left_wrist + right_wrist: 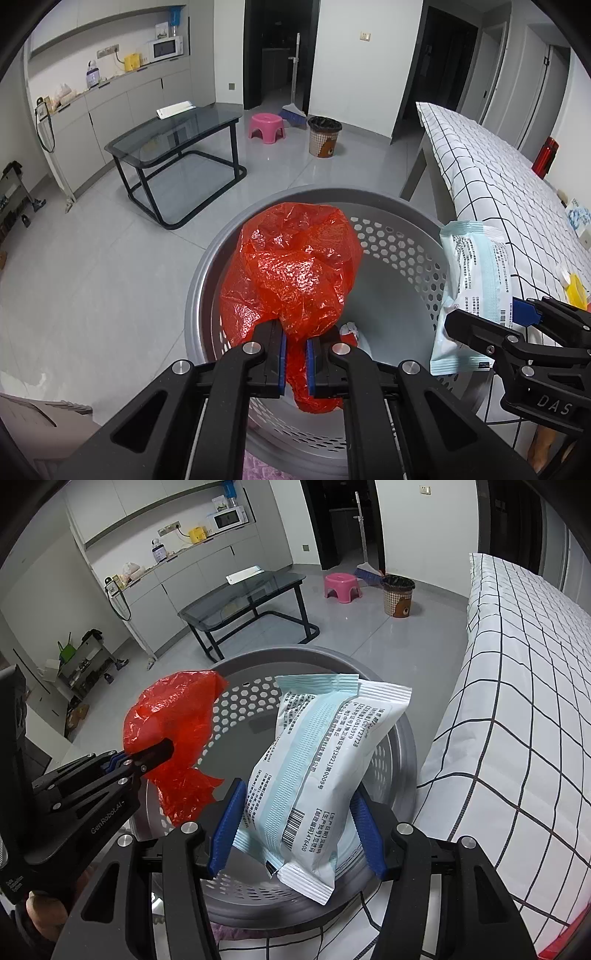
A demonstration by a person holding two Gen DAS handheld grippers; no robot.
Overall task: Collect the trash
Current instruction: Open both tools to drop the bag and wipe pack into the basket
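Note:
A crumpled red plastic bag (295, 273) hangs over the grey perforated basket (399, 240), pinched between the blue pads of my left gripper (295, 354), which is shut on it. In the right wrist view, the same red bag (173, 738) and left gripper (147, 757) show at the left. My right gripper (295, 830) is shut on a pale blue and white sealed packet (317, 768), held over the grey basket (258, 701). That packet (469, 288) and the right gripper (517, 317) appear at the right of the left wrist view. A white scrap (349, 328) lies inside the basket.
A table with a white checked cloth (517, 701) stands right beside the basket. Farther off are a glass coffee table (177, 147), a pink stool (266, 125), a lined wastebasket (324, 136) and a broom (293, 110). Grey tiled floor spreads between them.

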